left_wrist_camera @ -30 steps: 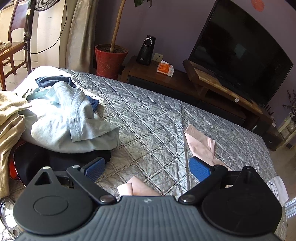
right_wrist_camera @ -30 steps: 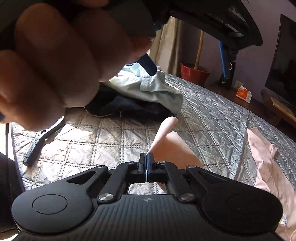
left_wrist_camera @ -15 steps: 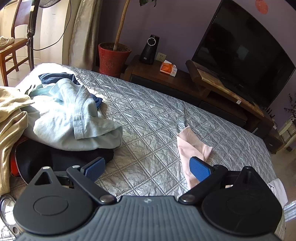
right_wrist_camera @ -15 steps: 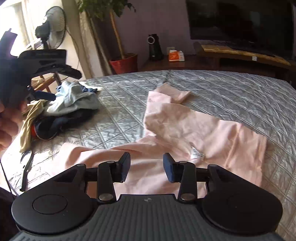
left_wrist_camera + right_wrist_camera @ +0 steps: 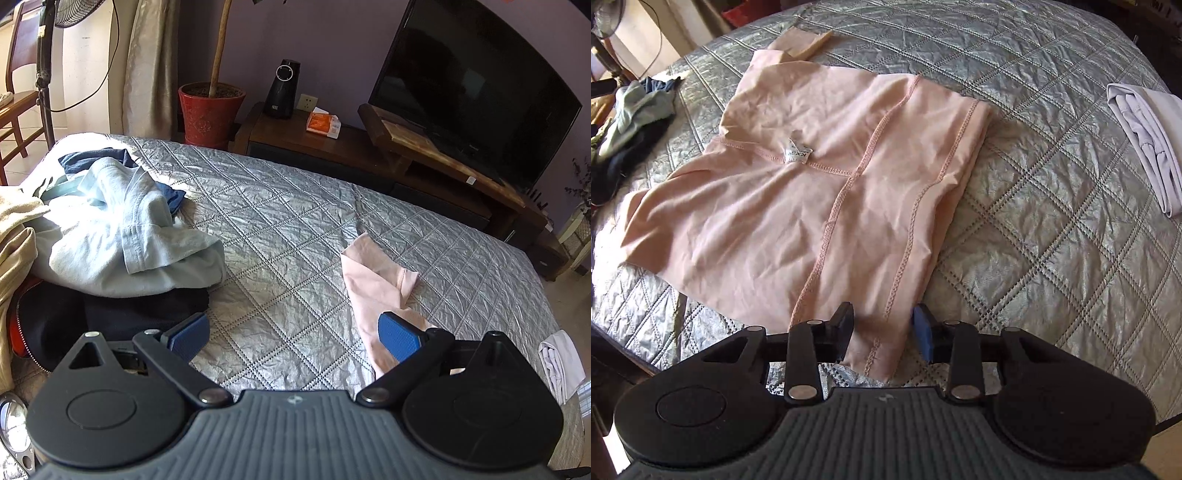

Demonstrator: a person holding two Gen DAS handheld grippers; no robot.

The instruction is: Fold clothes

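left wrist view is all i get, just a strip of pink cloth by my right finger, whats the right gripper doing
Observer: The right gripper points down at the near corner of the pink garment; its jaws are closing with that corner between them.
Operator: how is the garment lying
Observer: Spread mostly flat on the quilted bedspread, seams up, with a small white label showing near the middle.
Operator: anything already folded
Observer: A folded white piece lies at the bed's edge, apart from the pink one.

Home bedroom, quilted bed (image 5: pixel 295 236), television (image 5: pixel 472 85), potted plant (image 5: pixel 210 107)
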